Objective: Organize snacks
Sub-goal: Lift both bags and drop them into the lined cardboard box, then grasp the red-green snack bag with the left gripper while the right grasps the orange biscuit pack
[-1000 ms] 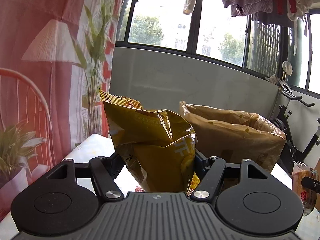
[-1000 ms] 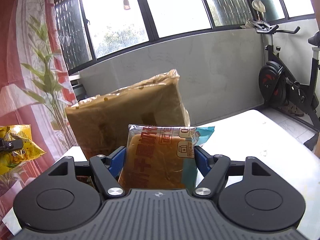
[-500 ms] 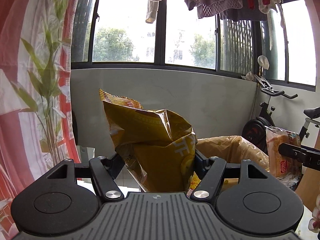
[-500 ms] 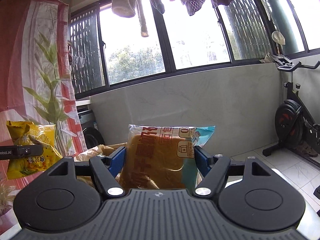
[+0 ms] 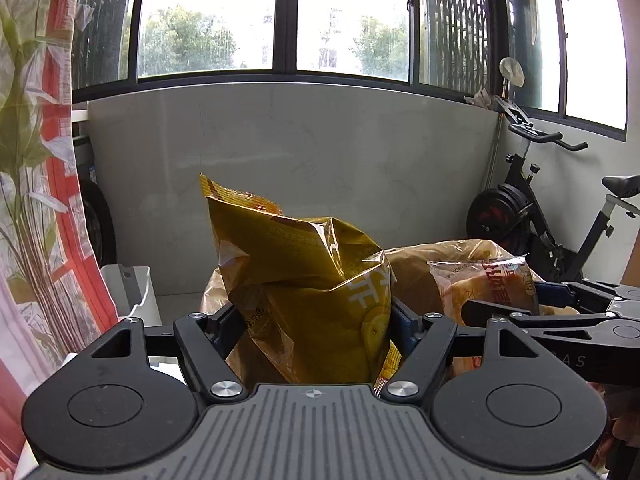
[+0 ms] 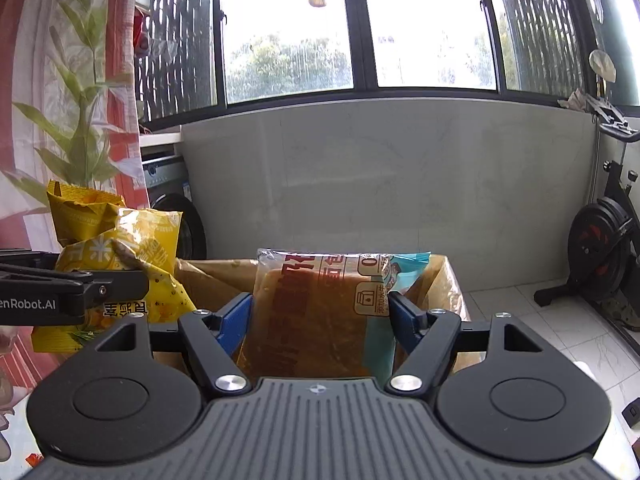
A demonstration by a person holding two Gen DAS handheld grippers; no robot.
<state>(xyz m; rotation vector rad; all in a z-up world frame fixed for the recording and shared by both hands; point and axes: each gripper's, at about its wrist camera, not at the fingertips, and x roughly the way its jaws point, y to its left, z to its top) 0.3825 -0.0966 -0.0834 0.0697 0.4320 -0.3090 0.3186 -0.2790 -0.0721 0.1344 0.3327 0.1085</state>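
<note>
Left wrist view: the left gripper [image 5: 316, 320], its jaws just eased wider, carries a crinkled yellow foil snack bag [image 5: 308, 292] above the open brown paper bag [image 5: 412, 276].

Right wrist view: the right gripper [image 6: 320, 320] clamps a clear-wrapped orange bread packet [image 6: 316, 312] over that bag. Neither snack appears dropped inside yet.

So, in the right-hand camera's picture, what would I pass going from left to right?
Leaf-print curtain → yellow snack bag → bread packet between the jaws → exercise bike.
</note>
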